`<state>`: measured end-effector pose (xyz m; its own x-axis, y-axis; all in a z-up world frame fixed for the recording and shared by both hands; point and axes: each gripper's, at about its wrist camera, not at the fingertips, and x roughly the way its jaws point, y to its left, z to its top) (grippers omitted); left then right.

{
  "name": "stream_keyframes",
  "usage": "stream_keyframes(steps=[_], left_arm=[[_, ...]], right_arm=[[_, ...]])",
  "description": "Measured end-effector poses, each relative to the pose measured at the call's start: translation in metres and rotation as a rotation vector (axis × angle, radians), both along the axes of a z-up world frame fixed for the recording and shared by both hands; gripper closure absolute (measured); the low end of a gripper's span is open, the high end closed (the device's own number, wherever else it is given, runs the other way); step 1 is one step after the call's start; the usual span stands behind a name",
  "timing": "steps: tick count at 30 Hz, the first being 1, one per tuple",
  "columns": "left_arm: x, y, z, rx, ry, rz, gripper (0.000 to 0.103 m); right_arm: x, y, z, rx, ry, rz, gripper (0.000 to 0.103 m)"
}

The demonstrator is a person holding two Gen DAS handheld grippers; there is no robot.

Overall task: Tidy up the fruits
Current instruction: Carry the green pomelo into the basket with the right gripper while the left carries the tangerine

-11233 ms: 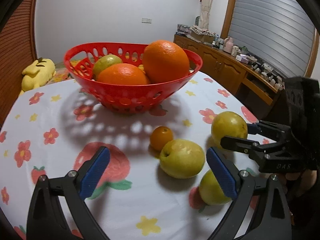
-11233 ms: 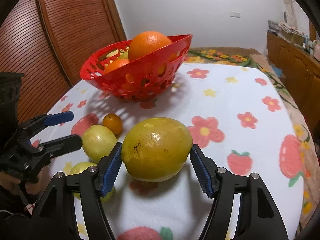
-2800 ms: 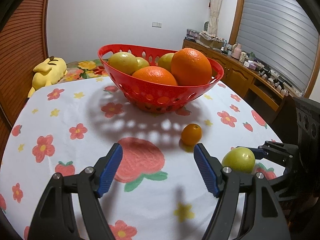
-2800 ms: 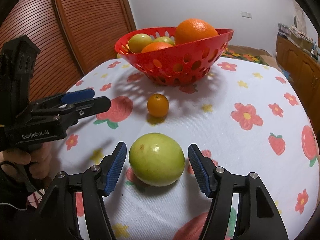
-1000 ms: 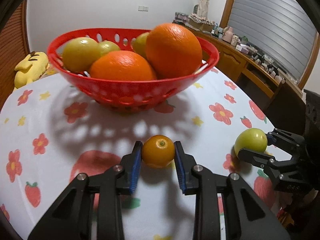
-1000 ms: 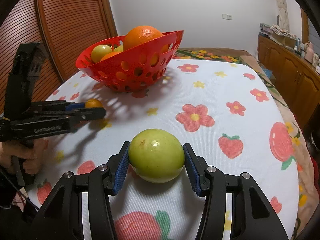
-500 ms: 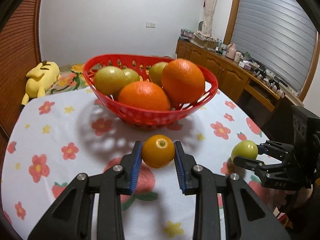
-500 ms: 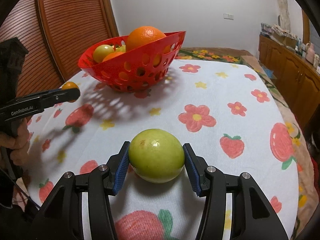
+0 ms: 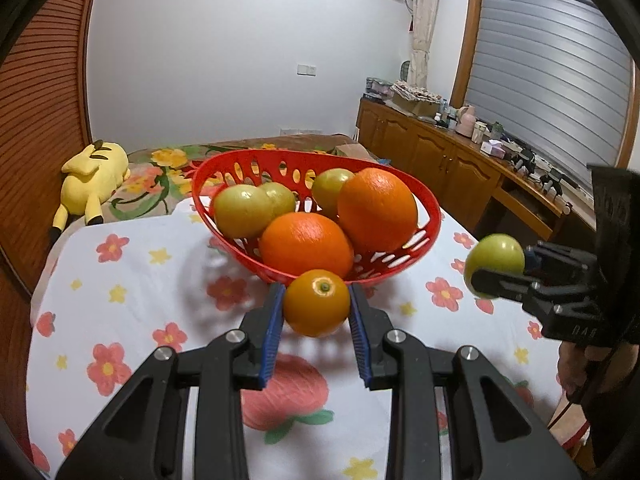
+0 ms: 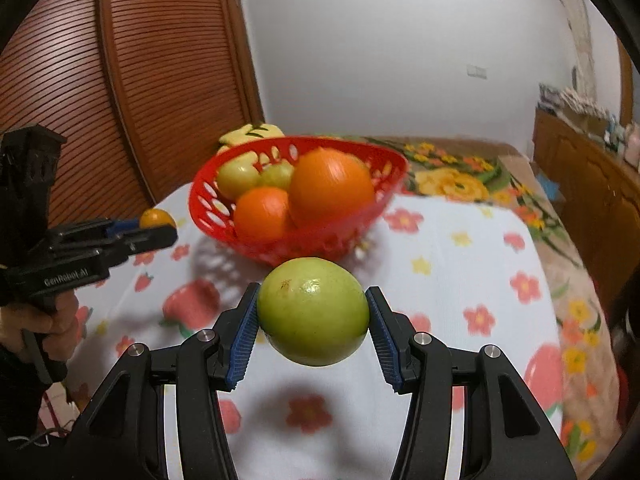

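Left gripper (image 9: 316, 312) clamps small orange (image 9: 317, 303), right gripper (image 10: 312, 320) clamps green fruit (image 10: 313, 311); carry both over basket (image 9: 434, 216) rim, release low onto gaps.

Round-ish table (image 9: 132, 280) covered in a white cloth printed with red flowers, yellow stars and big strawberries – pretty cheerful. The only thing sitting directly on it is a red plastic basket with oval holes (image 9: 400, 258), toward the far side of the cloth. It throws a dappled shadow onto the cloth in front of it – visible from the right wrist view too (image 10: 240, 216).
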<state>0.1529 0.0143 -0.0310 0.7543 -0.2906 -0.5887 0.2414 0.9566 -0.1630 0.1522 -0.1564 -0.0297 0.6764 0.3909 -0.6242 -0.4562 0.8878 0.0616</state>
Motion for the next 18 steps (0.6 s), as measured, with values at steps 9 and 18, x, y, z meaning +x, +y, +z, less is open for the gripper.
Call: stream_keyframes(steps=[9,18], left_arm=[[0.009,0.01,0.004,0.001,-0.008,0.026,0.073],[0.011,0.015,0.005,0.011,-0.009,0.036,0.073]], right_arm=[[0.024,0.036,0.015,-0.023,-0.023,0.067,0.05],[0.044,0.064,0.009,-0.071,-0.022,0.11,0.05]])
